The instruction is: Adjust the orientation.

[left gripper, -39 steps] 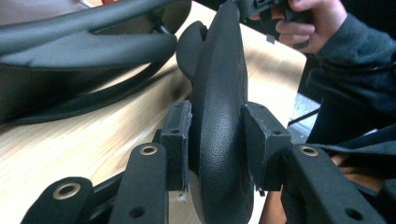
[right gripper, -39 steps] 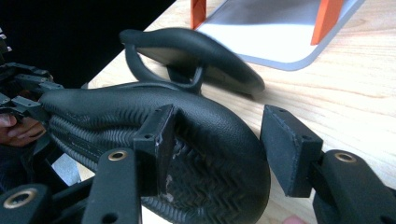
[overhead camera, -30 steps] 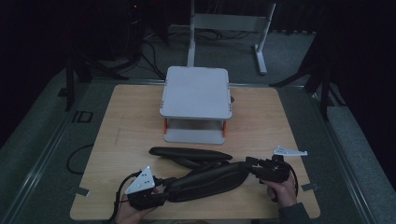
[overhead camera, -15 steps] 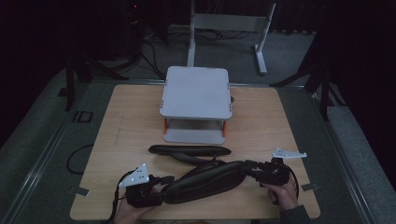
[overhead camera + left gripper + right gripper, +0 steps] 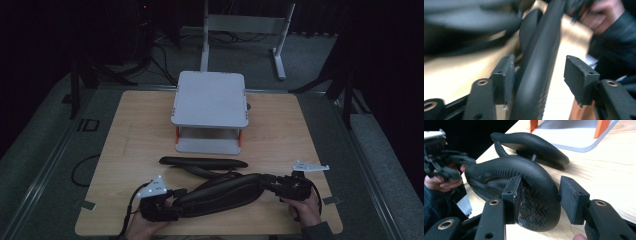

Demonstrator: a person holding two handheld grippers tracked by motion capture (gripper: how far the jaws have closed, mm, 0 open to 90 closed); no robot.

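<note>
A long black padded piece (image 5: 220, 192) with a textured underside lies along the table's near edge. Its left end sits between the jaws of my left gripper (image 5: 172, 202), its right end between those of my right gripper (image 5: 270, 183). In the left gripper view the pad (image 5: 536, 75) rests against the left jaw, with a clear gap to the right jaw; the gripper (image 5: 539, 72) is open. In the right gripper view the pad's rounded end (image 5: 524, 185) touches the left jaw and the right jaw stands off it; that gripper (image 5: 540, 192) is open too. A second, similar black pad (image 5: 202, 162) lies just behind.
A white two-tier stand (image 5: 210, 100) with orange legs sits at the middle of the wooden table (image 5: 135, 135), behind both pads. Bare wood lies to either side of it. Cables and a metal frame (image 5: 245, 22) are on the floor beyond.
The held pad has sunk slightly toward the table and the right gripper has eased a little nearer. The second pad and the stand have not moved.
</note>
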